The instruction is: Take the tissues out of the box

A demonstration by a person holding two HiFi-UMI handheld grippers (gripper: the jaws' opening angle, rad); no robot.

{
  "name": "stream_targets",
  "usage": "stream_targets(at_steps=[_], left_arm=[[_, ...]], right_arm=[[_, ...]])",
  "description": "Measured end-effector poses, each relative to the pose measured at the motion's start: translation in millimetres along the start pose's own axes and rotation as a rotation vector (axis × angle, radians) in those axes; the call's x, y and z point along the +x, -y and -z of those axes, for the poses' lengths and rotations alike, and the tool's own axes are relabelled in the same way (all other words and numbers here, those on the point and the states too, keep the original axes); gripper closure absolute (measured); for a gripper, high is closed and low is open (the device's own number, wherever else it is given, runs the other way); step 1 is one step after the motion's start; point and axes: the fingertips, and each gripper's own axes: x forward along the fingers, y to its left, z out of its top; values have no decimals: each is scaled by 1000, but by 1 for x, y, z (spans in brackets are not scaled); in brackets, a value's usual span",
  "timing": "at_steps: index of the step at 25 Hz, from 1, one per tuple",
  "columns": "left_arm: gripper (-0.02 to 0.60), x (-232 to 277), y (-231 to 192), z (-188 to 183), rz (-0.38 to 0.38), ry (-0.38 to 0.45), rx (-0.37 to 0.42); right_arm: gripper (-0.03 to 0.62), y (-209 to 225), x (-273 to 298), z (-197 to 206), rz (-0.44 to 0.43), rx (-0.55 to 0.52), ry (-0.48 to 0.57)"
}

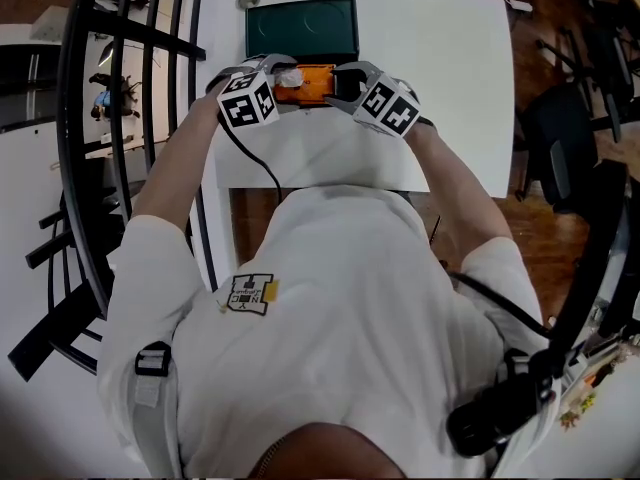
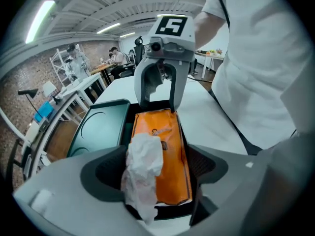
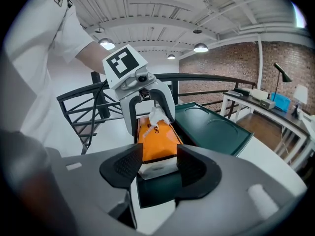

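An orange tissue pack [image 1: 308,84] lies in a shallow black box on the white table [image 1: 440,78], between my two grippers. One crumpled white tissue [image 2: 143,163] sticks up out of the pack [image 2: 167,151] and hangs between the wide-apart jaws of my left gripper [image 2: 156,173], against its left pad. That gripper [image 1: 275,73] is open. From the other side, my right gripper [image 3: 158,163] straddles the pack's [image 3: 156,141] near end, its pads standing off it, open. The tissue [image 3: 158,116] shows at the far end under the left gripper [image 3: 147,107].
A dark green tray [image 1: 300,26] sits just beyond the pack, also seen as the tray [image 2: 98,127] and the tray [image 3: 211,127]. The table's near edge [image 1: 320,186] is against the person's body. A black railing [image 1: 110,118] runs along the left.
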Motion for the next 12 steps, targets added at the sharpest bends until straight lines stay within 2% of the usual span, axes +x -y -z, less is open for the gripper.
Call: stream_targets(at_steps=[3,7,12], left_arm=[[184,4,1,10,19,-28,-19],[188,10,-2,17,45,-24,-70],[262,11,-5,17,82,-16,-98]], right_arm=[[382,0,0,3,1,1,-10],[384,0,5,5,1,11,-18],[390,3,7,5,-1,25,-21]])
